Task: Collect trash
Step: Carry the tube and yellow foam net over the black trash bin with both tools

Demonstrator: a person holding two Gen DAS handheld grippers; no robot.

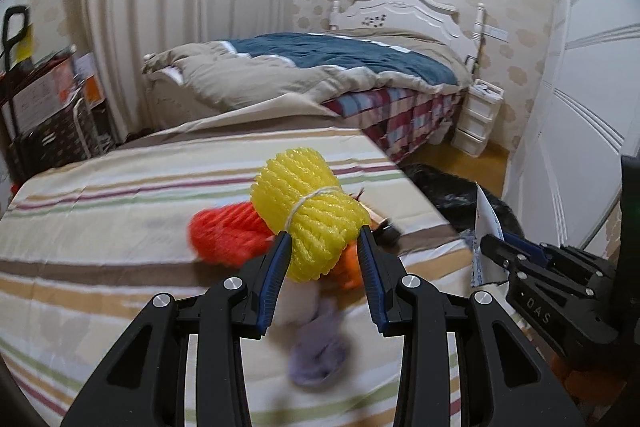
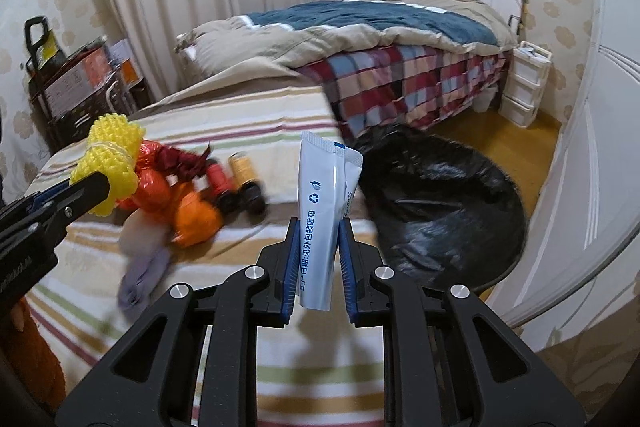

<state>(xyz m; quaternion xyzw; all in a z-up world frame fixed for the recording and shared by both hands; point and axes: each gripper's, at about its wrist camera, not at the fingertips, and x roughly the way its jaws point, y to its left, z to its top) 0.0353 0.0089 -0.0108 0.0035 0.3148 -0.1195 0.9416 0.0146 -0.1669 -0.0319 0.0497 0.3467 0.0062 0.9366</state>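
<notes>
Trash is already in both grippers, so I judge the step in hand to be the carry toward the black bag [image 2: 436, 203] on the floor beside the striped bed. My left gripper [image 1: 324, 239] holds the yellow foam net [image 1: 310, 215], a bundle tied at its waist with string, its jaws closed partway on the lower lobe and lifted above the striped sheet [image 1: 120, 195]. My right gripper [image 2: 319, 227] is clamped narrowly on the white sachet [image 2: 324, 203], which stands upright between the pads with its torn top free. More litter remains on the sheet: an orange net [image 1: 228, 231], crumpled orange and red wrappers [image 2: 176, 183], thread spools [image 2: 236, 173] and a pale purple wad [image 2: 142, 277], all blurred. The next move, in my judgement, calls for swinging each load rightward past the bed edge and over the bag's mouth before opening the jaws; whether the mouth is spread wide I cannot tell, since the bag lies slumped. Open room lies above the sheet and over the wooden floor [image 2: 516, 143] between the bag and the second bed [image 2: 400, 27]. A white panelled wall [image 2: 580, 227] stands close on the right, just beside the bag, and limits that swing. Both grippers sit near each other, so I would move them in turn.
</notes>
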